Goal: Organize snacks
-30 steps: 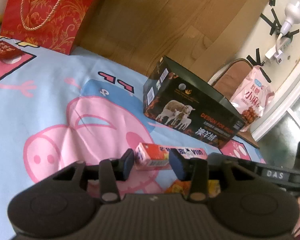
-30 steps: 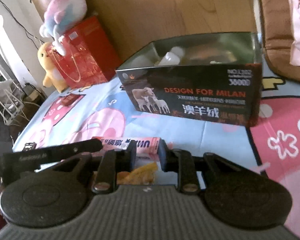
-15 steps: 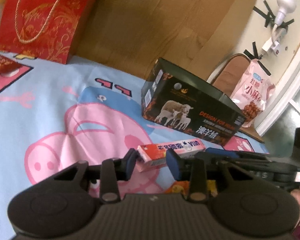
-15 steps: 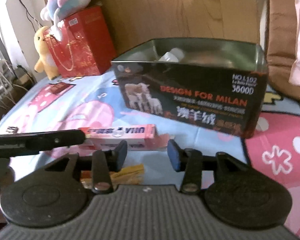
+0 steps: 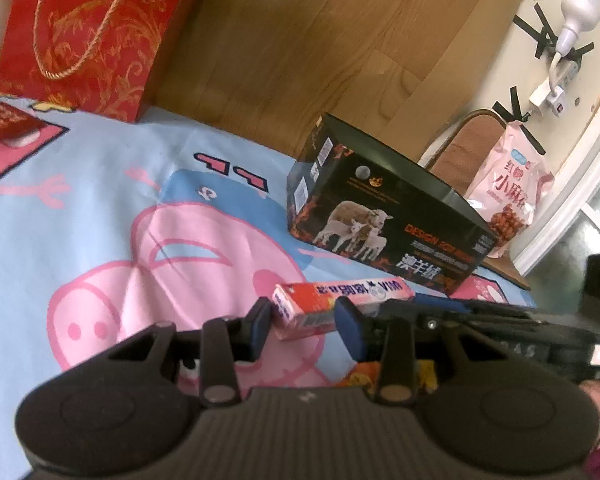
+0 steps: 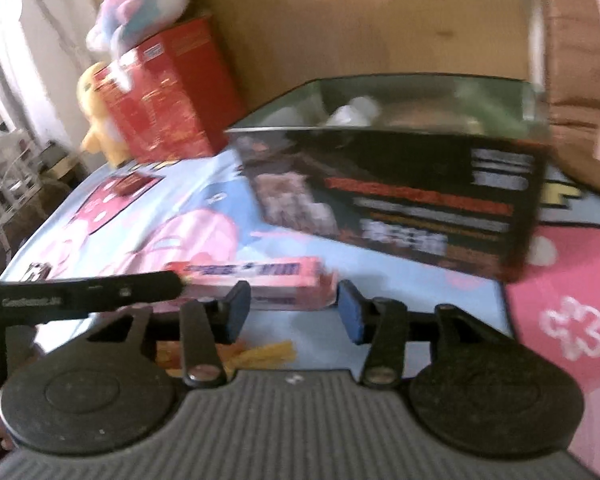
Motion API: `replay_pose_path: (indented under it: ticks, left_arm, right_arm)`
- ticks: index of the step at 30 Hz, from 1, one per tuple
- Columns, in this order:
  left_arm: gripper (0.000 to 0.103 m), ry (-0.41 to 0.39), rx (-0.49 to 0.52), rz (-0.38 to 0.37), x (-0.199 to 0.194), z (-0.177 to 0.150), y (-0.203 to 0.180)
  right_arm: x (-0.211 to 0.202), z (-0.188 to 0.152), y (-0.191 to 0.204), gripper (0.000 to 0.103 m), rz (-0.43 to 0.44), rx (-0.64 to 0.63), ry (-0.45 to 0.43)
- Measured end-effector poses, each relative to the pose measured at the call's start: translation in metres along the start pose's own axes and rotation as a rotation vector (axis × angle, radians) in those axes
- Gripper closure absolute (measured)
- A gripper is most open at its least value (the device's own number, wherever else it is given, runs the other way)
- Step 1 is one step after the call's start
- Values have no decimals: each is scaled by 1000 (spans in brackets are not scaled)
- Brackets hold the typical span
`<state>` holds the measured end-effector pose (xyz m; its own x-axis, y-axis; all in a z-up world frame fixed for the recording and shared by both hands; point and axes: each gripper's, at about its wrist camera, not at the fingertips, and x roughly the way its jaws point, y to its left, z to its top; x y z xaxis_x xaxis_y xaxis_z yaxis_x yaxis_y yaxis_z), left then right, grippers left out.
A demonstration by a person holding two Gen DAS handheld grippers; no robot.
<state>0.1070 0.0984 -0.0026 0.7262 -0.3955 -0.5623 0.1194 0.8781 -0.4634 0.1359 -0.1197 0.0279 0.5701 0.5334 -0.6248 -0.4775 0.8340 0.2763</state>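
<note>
A long pink snack box hangs just above the cartoon bedspread. My left gripper is shut on its near end, both blue pads against its sides. In the blurred right wrist view the same pink box runs across just beyond my right gripper. Its jaws are closing, the box's right end sits at the gap, and the pads do not press it. The left gripper's black finger reaches in from the left. The open dark sheep-print box stands behind, with a white bottle inside.
An orange-yellow wrapper lies under the grippers. A red gift bag leans on the wooden headboard. A small red packet lies far left, and a pink snack bag sits on a chair at the right.
My left jaws narrowed onto the pink box and lifted its end a little. My right jaws went from nearly shut to wider apart and came up to the box's other end.
</note>
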Motion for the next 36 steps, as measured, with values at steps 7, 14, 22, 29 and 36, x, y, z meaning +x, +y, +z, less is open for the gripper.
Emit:
replay_pose_path:
  ticks: [7,14,22,29,36]
  left_arm:
    - [69,-44,10,-36,-12,9,-12]
    - [67,-126,168,-53,-4,64,-64]
    - [54,-152,189,-81,16,89,-84]
    - [52,-38,100,-154,-20,34,-65]
    - [52,48,58,-129,-23,-9,-62]
  right_arm:
    - [-26,-2,21,72,-106,-91,-106]
    - [-56,25,11,72,-204,-111,-288]
    - [-59,40,-30,61,-285,7,-336]
    - [-90,-26,-37,61,-72,93,-228]
    - [-113,-79,-4,31,0,-52,-184]
